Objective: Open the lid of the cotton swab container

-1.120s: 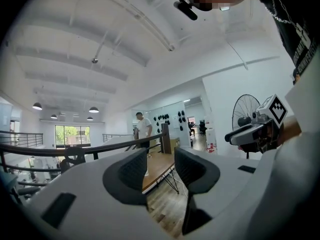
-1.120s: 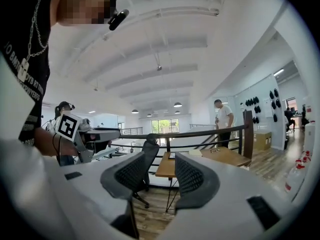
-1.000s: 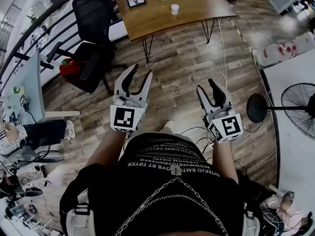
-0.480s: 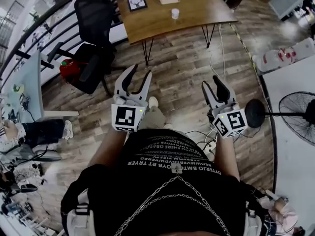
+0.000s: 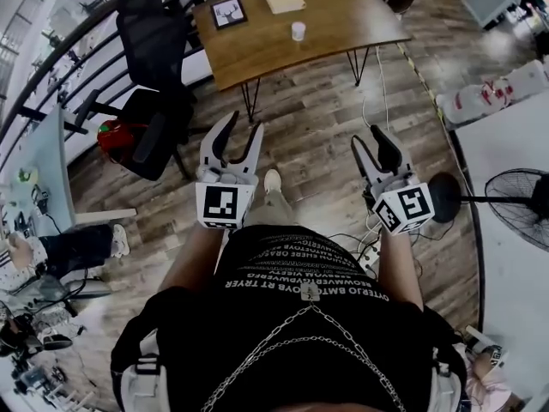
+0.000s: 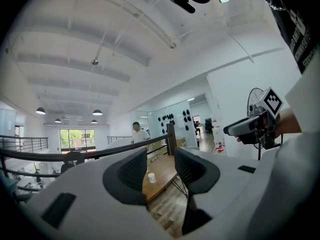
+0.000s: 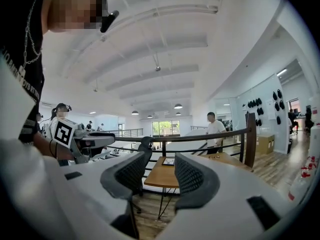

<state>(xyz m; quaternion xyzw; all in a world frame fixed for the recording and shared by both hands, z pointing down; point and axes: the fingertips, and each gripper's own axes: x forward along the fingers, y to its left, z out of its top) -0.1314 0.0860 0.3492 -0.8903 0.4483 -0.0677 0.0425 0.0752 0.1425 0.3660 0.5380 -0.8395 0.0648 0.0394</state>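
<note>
Head view shows the wood floor (image 5: 326, 118) filling most of the frame, with the table (image 5: 343, 24) at the top. Compared with a second ago, the table sits a little lower in the frame and a shoe (image 5: 272, 181) has appeared below me. I take that to mean I am walking toward the table and closing the gap. A black chair (image 5: 150, 75) stands off the table's left end.

The left gripper (image 5: 243, 125) and right gripper (image 5: 369, 140) are held out level over the floor, well short of the table's near edge. In the left gripper view, the left gripper (image 6: 160, 166) has its jaws partly apart with only air between them. The right gripper (image 7: 155, 171) is the same: half open and holding nothing.

A frame (image 5: 228, 12) lies near the table's far left corner. The swab container (image 5: 298, 31) stands about mid-table, small and white, and it also shows past the left jaws (image 6: 151, 177). Its lid looks untouched. The task proper has not begun, and I judge the approach must finish first.
</note>
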